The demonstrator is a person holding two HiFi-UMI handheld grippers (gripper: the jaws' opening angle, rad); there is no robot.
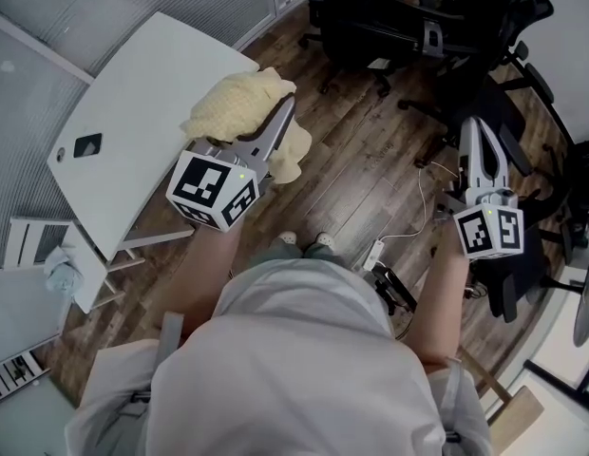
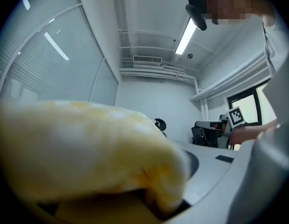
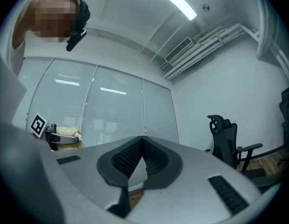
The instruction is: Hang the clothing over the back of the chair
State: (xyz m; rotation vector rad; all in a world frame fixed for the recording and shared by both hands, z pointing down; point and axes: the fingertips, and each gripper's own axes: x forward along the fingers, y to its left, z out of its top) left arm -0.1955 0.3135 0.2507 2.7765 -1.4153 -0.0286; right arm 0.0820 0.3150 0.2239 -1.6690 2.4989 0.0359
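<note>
The clothing [image 1: 239, 104] is a fluffy pale-yellow garment, bunched up and hanging from my left gripper [image 1: 283, 112], which is shut on it above the edge of the white table [image 1: 133, 103]. In the left gripper view the yellow fabric [image 2: 88, 148] fills the lower frame and hides the jaws. My right gripper [image 1: 474, 126] is shut with nothing in it, its ribbed pads [image 3: 156, 158] meeting; it points toward a black office chair [image 1: 508, 131]. More black chairs [image 1: 389, 17] stand at the far side, one with a headrest [image 3: 225, 139].
A white cable and a power strip [image 1: 375, 252] lie on the wooden floor by the person's feet. A white slatted stool [image 1: 47, 245] with a crumpled cloth stands left of the table. Glass partition walls run behind the table.
</note>
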